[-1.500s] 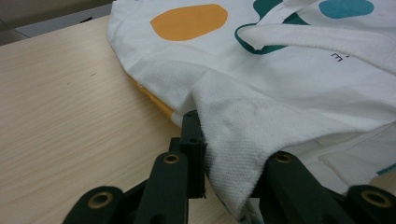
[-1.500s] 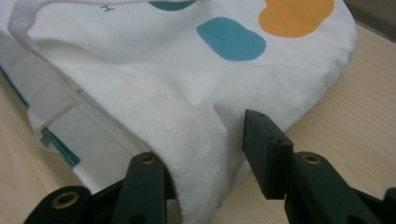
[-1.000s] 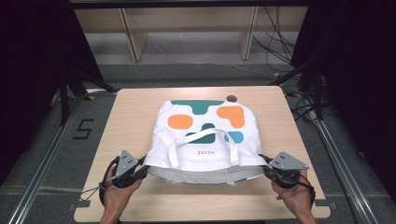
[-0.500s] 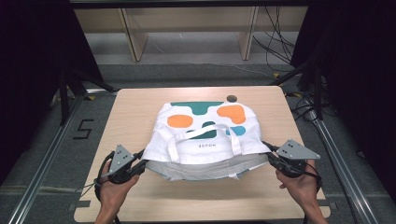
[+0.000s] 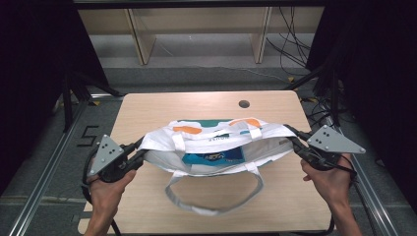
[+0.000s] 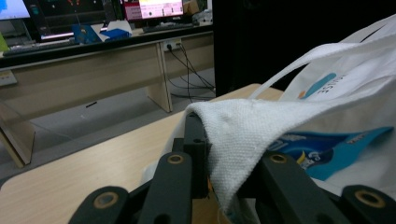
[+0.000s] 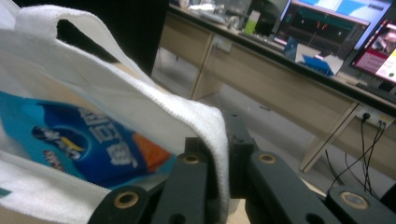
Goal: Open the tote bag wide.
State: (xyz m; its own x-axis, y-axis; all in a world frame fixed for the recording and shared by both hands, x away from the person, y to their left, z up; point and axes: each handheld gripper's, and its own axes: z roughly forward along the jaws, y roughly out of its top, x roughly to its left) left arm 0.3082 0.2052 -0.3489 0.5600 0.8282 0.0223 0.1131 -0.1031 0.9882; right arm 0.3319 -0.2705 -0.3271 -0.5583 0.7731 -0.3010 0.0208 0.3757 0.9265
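Our left gripper (image 5: 139, 157) has its fingers (image 6: 194, 140) clamped on the left corner of the white cloth bag (image 5: 216, 142); in the left gripper view the woven rim folds over and between the black fingers. Our right gripper (image 5: 294, 141) pinches the opposite, right corner, with its fingers (image 7: 236, 140) closed on the hem that drapes over them in the right gripper view. Its jaws have just been closing, with the cloth between them.

The bag hangs stretched between our two grippers, its mouth pulled wide and facing up, above the middle of the wooden surface (image 5: 162, 103). Whether its bottom touches the wood we cannot tell. Inside it lies a blue packet (image 5: 214, 157), seen through the opening and close up in both gripper views. One white strap (image 5: 211, 196) sags in a loop from the near rim toward us, down onto the surface. Orange and green patches mark the far side of the bag.

Near the far right of the surface there is a small round hole (image 5: 244, 104). Our hands hold the grippers at the near left and near right edges.
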